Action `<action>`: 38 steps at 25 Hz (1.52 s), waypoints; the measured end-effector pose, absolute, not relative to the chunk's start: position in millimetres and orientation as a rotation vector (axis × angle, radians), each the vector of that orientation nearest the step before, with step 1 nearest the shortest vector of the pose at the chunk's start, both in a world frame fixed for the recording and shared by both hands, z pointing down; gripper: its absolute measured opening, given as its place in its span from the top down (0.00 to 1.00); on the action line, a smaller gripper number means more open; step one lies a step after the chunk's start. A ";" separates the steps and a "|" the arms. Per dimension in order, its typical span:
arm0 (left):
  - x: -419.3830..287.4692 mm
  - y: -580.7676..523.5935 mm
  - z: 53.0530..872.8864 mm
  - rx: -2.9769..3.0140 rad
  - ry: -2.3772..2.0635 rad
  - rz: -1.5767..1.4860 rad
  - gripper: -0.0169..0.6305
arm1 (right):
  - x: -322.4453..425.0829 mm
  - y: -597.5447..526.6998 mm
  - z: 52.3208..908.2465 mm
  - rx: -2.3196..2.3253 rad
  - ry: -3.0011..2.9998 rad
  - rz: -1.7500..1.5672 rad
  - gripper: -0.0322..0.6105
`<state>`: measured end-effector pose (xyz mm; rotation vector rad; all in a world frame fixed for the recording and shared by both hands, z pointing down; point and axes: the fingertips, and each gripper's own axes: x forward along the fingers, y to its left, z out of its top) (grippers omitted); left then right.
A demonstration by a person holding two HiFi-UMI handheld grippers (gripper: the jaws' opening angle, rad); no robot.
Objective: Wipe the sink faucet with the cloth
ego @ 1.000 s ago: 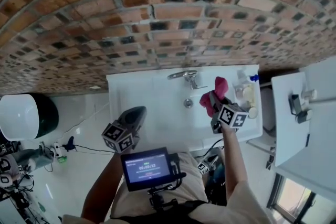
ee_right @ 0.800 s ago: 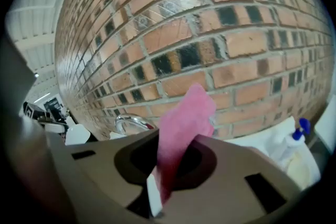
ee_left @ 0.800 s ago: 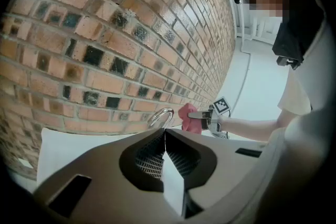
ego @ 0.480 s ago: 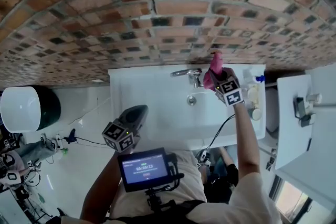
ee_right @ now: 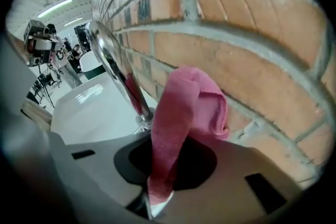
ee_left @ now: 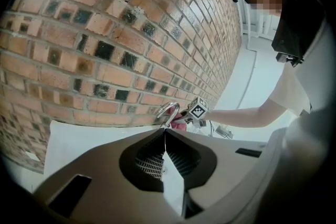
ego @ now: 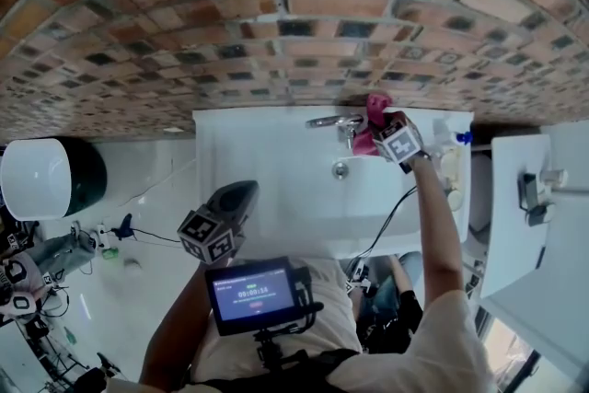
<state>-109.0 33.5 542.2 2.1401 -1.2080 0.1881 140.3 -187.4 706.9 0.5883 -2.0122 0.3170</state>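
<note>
The chrome faucet (ego: 331,121) stands at the back edge of the white sink (ego: 276,189), under the brick wall. My right gripper (ego: 373,135) is shut on a pink cloth (ego: 374,118) and sits just right of the faucet's base. In the right gripper view the pink cloth (ee_right: 184,123) folds up from the jaws beside the faucet's curved spout (ee_right: 113,68), close to its foot. My left gripper (ego: 237,202) is shut and holds nothing, out over the sink's front left. From the left gripper view I see the faucet (ee_left: 167,112) and the right gripper's marker cube (ee_left: 197,109) far ahead.
Bottles and small items (ego: 442,163) crowd the sink's right rim. A white cabinet (ego: 525,198) stands to the right. A white and dark round bin (ego: 46,189) sits on the floor at the left. The sink's drain (ego: 340,168) lies just in front of the faucet.
My right gripper has carried the pink cloth from the sink's right side up to the faucet's base by the wall, rolling as it went. The left gripper has stayed put.
</note>
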 end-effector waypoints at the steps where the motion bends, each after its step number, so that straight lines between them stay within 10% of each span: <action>1: -108.6 34.7 543.6 2.139 -1.206 0.189 0.97 | 139.9 -186.3 713.5 0.558 -1.990 0.326 0.86; 38: -140.0 62.3 572.1 2.010 -1.314 0.201 0.97 | 130.8 -169.6 828.1 -0.060 -1.742 -0.040 0.86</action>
